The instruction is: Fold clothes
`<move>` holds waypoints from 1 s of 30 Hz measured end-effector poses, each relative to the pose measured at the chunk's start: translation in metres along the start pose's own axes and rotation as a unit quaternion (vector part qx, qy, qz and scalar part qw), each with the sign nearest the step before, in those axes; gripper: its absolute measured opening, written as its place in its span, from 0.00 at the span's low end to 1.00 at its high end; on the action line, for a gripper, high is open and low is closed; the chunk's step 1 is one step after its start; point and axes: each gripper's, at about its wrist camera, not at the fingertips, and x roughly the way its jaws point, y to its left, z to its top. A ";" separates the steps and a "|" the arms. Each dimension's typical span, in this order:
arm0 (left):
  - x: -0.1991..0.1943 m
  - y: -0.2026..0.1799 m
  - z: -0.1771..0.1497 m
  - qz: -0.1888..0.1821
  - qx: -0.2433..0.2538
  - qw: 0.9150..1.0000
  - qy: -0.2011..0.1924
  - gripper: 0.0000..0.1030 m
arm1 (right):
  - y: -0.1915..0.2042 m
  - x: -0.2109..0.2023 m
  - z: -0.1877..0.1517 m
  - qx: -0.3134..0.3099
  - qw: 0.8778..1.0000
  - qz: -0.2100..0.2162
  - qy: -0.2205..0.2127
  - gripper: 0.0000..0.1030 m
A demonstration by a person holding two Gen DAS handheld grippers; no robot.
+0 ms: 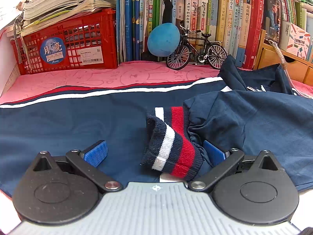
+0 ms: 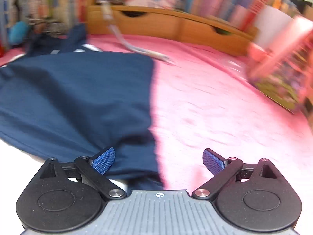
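- The whole right wrist view was smeared by motion; the books (image 2: 225, 2) behind the wooden drawer unit (image 2: 176, 25) were unreadable streaks.
- A pinkish box (image 2: 281, 62) at that view's right edge was too blurred to identify.
- In the left wrist view, the striped cuff (image 1: 172, 148) hid most of the blue pad on one of the fingers (image 1: 214, 153).
- The navy garment (image 1: 68, 129) ran off the left and right edges, its full outline unseen.
- The toy bicycle (image 1: 195, 51) partly covered the blue ball (image 1: 163, 39).
- The red crate (image 1: 68, 43) was cut off at left; its small label print was illegible.
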 end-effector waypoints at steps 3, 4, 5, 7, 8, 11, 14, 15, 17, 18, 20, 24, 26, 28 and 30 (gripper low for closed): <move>0.000 0.000 0.000 0.000 0.000 1.000 0.000 1.00 | -0.018 -0.020 0.000 0.007 0.999 -0.041 -0.003 0.90; 0.000 0.000 0.000 0.000 0.000 1.000 0.000 1.00 | -0.014 -0.030 0.003 0.002 0.999 -0.029 -0.013 0.88; 0.000 0.000 0.000 0.000 0.000 1.000 0.000 1.00 | -0.010 -0.040 0.005 -0.002 1.000 -0.016 -0.023 0.88; 0.000 0.000 0.000 0.000 0.000 1.000 0.000 1.00 | 0.007 -0.054 0.012 -0.010 0.999 0.024 -0.036 0.89; 0.000 0.000 0.000 0.000 0.000 1.000 0.000 1.00 | 0.020 -0.058 0.015 -0.013 0.998 0.053 -0.039 0.89; 0.000 0.000 0.000 0.000 0.000 1.000 0.000 1.00 | 0.062 -0.065 0.027 -0.029 0.990 0.131 -0.043 0.89; 0.000 0.000 0.000 0.000 0.000 1.000 0.000 1.00 | 0.118 -0.059 0.026 -0.073 0.983 0.158 -0.062 0.89; 0.000 0.000 0.000 0.000 0.000 1.000 0.000 1.00 | 0.133 -0.057 0.025 -0.085 0.980 0.165 -0.074 0.89; 0.000 0.000 0.000 0.000 0.000 1.000 0.000 1.00 | 0.162 -0.055 0.023 -0.105 0.972 0.183 -0.099 0.89; 0.000 0.000 0.000 0.000 0.000 1.000 0.000 1.00 | 0.172 -0.053 0.022 -0.111 0.970 0.190 -0.106 0.89; -0.001 0.000 0.001 0.000 -0.001 1.000 -0.002 1.00 | 0.190 -0.049 0.021 -0.123 0.966 0.198 -0.112 0.89; -0.019 0.013 -0.002 -0.021 -0.019 0.999 -0.020 1.00 | 0.209 -0.030 0.018 -0.136 0.967 0.194 -0.091 0.89; -0.038 0.027 -0.004 -0.049 -0.034 0.997 -0.040 1.00 | 0.208 -0.025 0.014 -0.121 0.966 0.204 -0.100 0.93; -0.062 0.048 -0.005 -0.062 -0.056 0.994 -0.068 1.00 | 0.204 -0.020 0.012 -0.105 0.965 0.215 -0.103 0.96; -0.082 0.073 -0.004 -0.037 -0.081 0.992 -0.093 1.00 | 0.202 -0.017 0.007 -0.102 0.963 0.219 -0.118 1.00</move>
